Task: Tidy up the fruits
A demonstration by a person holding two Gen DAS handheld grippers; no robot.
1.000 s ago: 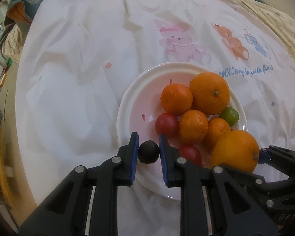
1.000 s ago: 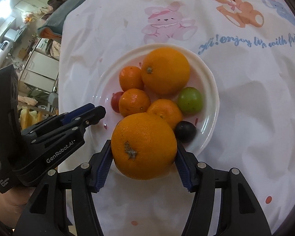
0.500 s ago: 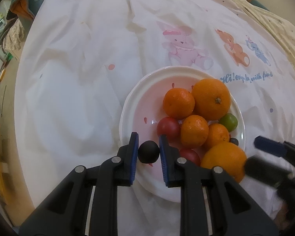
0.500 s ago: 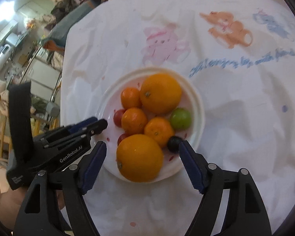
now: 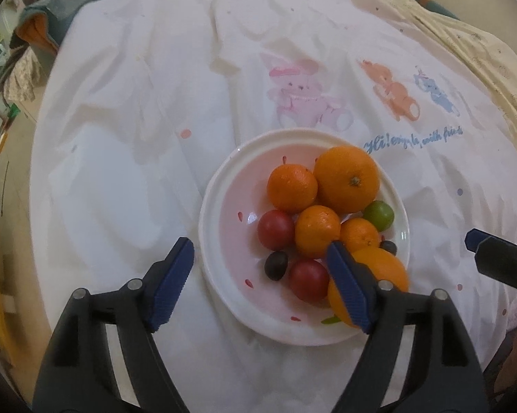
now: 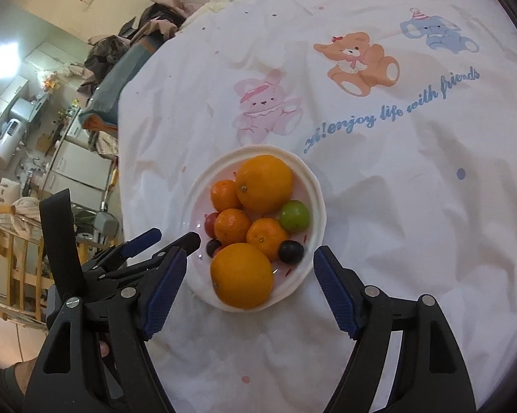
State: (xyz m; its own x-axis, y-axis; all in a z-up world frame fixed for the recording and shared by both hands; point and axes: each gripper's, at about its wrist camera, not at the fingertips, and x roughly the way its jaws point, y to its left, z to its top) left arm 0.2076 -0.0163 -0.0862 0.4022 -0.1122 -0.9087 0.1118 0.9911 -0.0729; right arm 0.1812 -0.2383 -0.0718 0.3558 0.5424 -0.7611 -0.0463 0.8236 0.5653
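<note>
Both grippers (image 5: 258,277) (image 6: 249,287) gape; plate (image 5: 220,241) holds ten fruits (two grapes (image 5: 276,265)).

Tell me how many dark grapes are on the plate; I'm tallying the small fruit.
2. One dark grape lies beside the red fruit; the other sits near the plate rim. More could hide under the oranges.

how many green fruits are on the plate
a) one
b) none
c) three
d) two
a) one: a single green fruit sits at the plate's right side beside the big orange; the rest are orange, red or dark.
</note>
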